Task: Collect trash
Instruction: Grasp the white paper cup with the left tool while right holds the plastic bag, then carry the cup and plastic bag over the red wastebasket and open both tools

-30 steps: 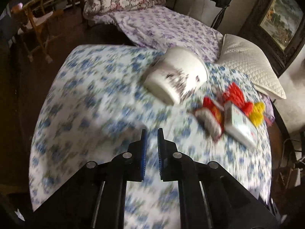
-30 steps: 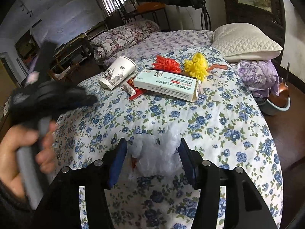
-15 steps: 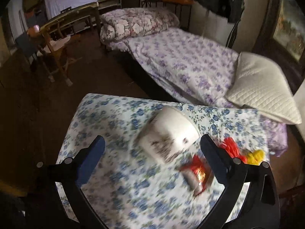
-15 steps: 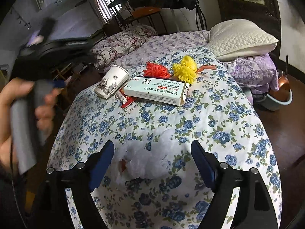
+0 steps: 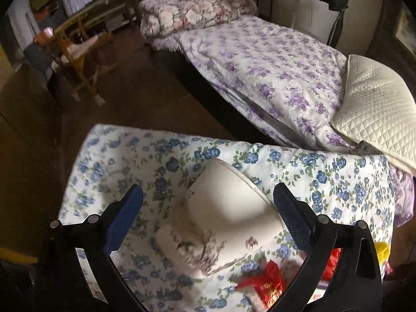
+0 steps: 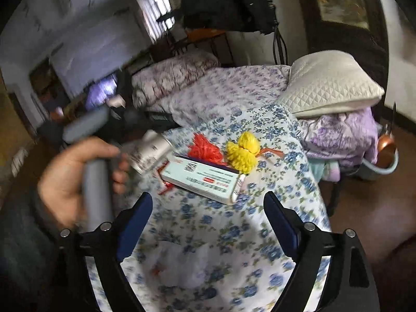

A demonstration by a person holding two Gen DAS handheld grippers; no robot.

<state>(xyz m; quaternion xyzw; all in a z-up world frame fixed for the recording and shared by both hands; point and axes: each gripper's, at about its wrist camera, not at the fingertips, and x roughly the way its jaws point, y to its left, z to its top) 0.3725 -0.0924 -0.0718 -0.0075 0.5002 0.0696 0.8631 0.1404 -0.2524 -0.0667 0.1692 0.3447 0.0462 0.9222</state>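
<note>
One white paper cup with an ink-painted scene (image 5: 223, 223) lies on its side on the blue-flowered cloth (image 5: 325, 174), between the wide-apart jaws of the left gripper (image 5: 208, 208), which touch nothing. The right gripper (image 6: 208, 221) has just been opening; its jaws stand apart over one crumpled white plastic bag (image 6: 182, 262), unclamped. Farther off lie one flat white carton (image 6: 205, 179), one red wrapper (image 5: 262, 283), one red yarn tassel (image 6: 205, 150) and one yellow yarn tassel (image 6: 244, 150). One hand (image 6: 70, 179) grips a grey handle at left
</note>
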